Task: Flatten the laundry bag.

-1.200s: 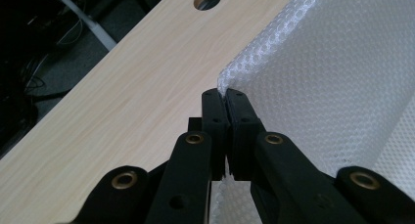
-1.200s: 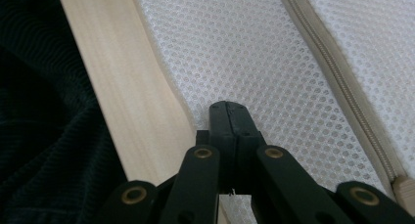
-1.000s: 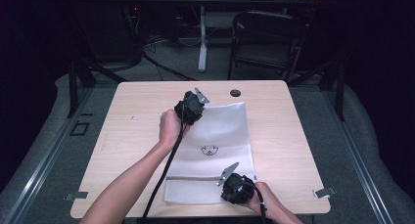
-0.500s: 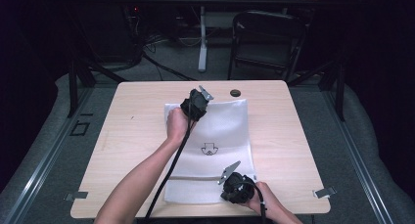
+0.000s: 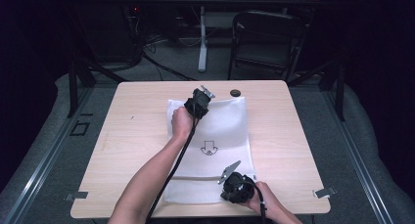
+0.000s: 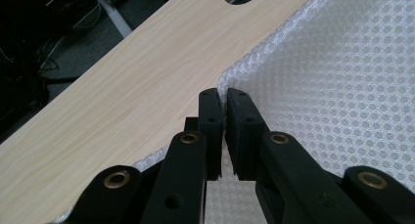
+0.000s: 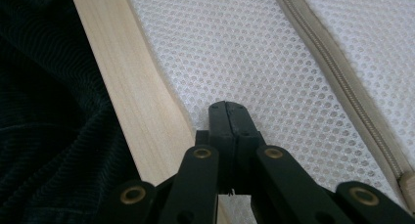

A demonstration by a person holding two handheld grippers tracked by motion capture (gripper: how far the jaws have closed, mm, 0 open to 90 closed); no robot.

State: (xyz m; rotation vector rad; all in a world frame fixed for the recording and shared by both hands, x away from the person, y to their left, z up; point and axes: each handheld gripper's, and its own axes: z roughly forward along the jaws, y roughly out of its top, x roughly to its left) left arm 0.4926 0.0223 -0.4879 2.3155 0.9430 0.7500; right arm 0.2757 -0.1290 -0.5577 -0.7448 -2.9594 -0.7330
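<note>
As we carry the mesh bag's far corner outward, our left gripper just begins loosening its pinch; our right gripper pinches the near edge.

The left gripper has moved toward the far edge of the light wooden table, carrying the far left corner of the white bubble-mesh padded bag with it. That corner, folded inward a second ago, now lies drawn out toward the far edge, so the bag is spread nearly flat. The person's left forearm is extended further.
</note>
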